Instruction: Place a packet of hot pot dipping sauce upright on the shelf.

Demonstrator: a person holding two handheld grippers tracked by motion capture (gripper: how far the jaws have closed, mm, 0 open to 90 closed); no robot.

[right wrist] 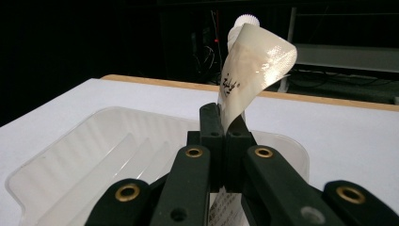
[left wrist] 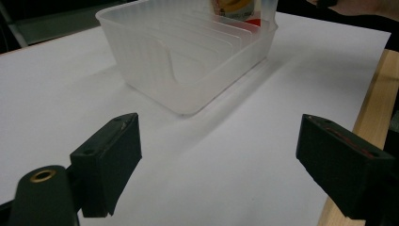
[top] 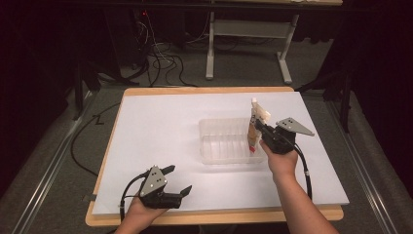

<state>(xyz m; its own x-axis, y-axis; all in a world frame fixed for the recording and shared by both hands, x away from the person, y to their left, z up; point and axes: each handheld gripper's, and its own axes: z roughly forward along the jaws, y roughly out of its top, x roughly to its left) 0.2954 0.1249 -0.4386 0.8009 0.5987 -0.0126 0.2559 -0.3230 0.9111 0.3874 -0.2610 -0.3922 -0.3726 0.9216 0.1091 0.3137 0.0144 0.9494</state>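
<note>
My right gripper (top: 258,127) is clamped tight on a pouch (top: 254,127), jaws pinched flat on its middle, cap end up. I hold it upright bc the bin (top: 214,146) has ribbed slots, & a vertical pouch should drop between ribs. Pouch sits over the bin's 3 o'clock end, its red bottom edge down inside the wall. Left gripper (top: 176,179) waits w/ jaws spread wide, nothing between, at approx 7 o'clock of the bin, well apart, likely kept clear of the drop.

Right gripper view gives the pouch (right wrist: 249,70) curling over at top & its white cap. Left gripper view gives the ribs & the pouch's red base (left wrist: 237,12) among them.
</note>
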